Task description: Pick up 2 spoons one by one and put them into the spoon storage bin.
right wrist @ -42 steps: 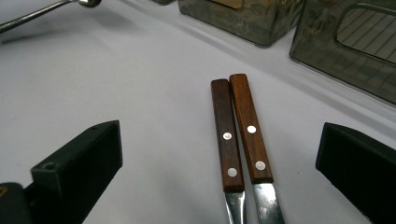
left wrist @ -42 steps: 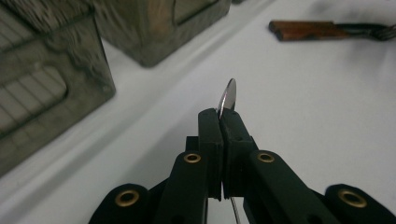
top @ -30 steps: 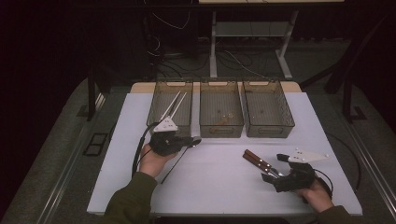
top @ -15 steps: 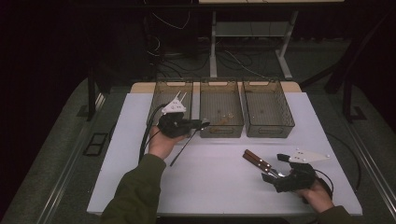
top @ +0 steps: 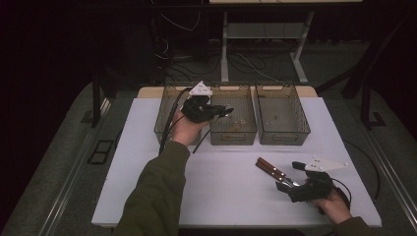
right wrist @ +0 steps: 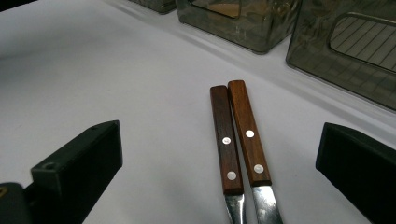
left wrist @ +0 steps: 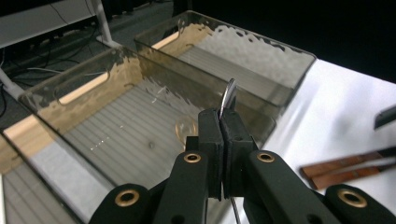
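While two knives (right wrist: 240,140) lie side by side, bins (top: 282,115) stand behind.

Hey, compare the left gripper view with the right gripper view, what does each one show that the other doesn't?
Left gripper view alone: shut jaws of the left gripper pinching a thin metal utensil above the middle bin, looking down into the bins.

Right gripper view alone: open jaws of the right gripper set wide around the handles, whose rivets show, and the bins' outer walls.

Both: the two wooden-handled knives, white table, bins.
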### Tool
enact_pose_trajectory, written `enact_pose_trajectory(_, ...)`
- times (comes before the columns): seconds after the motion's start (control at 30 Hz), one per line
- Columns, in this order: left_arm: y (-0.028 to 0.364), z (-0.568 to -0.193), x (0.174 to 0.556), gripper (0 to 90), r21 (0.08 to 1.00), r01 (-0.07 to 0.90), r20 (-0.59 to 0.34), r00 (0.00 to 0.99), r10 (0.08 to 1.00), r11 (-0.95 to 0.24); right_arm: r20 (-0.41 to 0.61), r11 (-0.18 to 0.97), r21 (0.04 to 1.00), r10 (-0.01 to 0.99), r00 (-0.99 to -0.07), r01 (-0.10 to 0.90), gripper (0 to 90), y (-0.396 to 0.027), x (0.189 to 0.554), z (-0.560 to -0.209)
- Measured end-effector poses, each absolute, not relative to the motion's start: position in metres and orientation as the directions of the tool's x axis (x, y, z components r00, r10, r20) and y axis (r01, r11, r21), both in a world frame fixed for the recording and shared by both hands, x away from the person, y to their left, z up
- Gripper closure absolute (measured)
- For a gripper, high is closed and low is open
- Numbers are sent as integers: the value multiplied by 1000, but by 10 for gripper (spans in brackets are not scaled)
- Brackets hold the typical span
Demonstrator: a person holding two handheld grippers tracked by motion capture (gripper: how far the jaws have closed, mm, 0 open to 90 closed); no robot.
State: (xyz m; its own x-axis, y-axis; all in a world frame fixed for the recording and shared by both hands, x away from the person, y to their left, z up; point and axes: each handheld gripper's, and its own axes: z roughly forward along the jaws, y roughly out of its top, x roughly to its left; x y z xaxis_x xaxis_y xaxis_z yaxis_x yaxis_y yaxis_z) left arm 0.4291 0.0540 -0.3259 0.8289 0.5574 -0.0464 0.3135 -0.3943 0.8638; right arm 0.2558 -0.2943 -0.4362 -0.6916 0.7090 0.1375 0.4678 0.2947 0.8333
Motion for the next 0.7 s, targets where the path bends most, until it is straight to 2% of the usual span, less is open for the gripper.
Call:
enact_pose_trajectory(0.47, 16, -319, 477, 885, 868, 311, -27, 807, 590, -387, 141, 289, 835, 711, -689, 469, 7, -295, 257, -436)
enact_pose_trajectory(0.7, 3, -325, 499, 885, 847, 308, 20, 796, 605, -433, 143, 288, 838, 703, -696, 463, 7, -294, 257, -436)
